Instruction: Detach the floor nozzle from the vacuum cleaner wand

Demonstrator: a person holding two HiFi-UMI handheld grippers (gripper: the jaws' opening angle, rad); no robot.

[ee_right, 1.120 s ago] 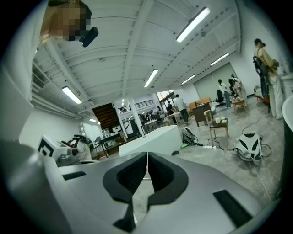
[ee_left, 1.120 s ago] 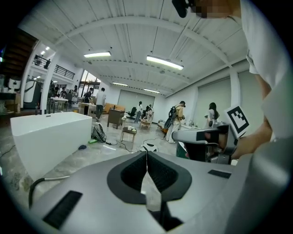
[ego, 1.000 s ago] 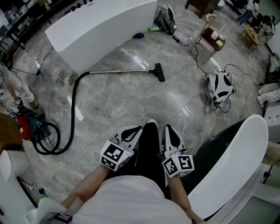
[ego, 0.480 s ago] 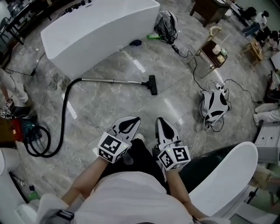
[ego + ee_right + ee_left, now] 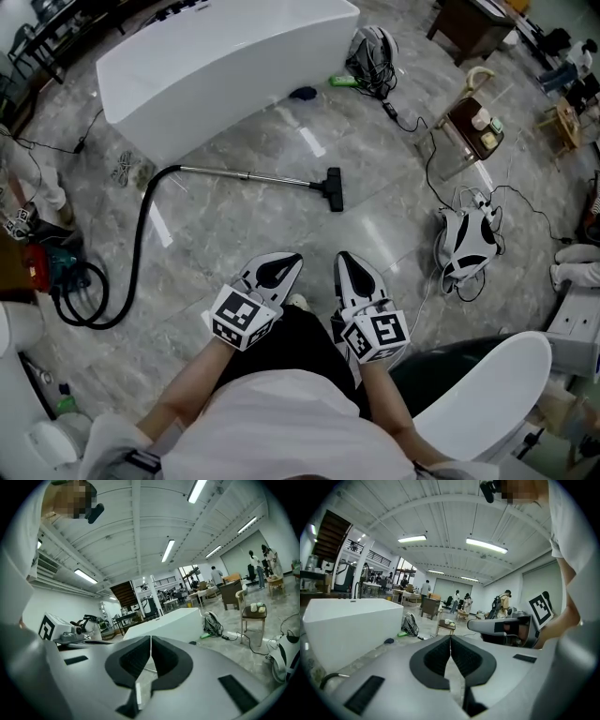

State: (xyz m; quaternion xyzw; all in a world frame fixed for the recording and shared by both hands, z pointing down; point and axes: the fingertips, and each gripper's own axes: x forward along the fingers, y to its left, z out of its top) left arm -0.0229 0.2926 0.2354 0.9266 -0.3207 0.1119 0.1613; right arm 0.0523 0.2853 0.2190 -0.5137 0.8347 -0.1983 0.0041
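The vacuum's black floor nozzle (image 5: 335, 188) lies on the marble floor at the end of the thin metal wand (image 5: 248, 175). A black hose (image 5: 141, 234) curves from the wand to the red and teal vacuum body (image 5: 45, 266) at the left edge. My left gripper (image 5: 285, 259) and right gripper (image 5: 345, 259) are held side by side in front of the person's body, well short of the nozzle. Both are shut and hold nothing. In the gripper views the left gripper (image 5: 450, 637) and right gripper (image 5: 150, 638) show their pads pressed together, and neither shows the nozzle.
A long white bathtub (image 5: 225, 56) stands beyond the wand, and a second white tub (image 5: 487, 394) at the lower right. A backpack (image 5: 372, 47), cables, a wooden stool (image 5: 473, 120) and a white and black device (image 5: 466, 239) sit on the floor to the right.
The person has moved toward the vacuum with both grippers, so the nozzle now lies closer to them in the head view. Both pairs of jaws stayed shut.
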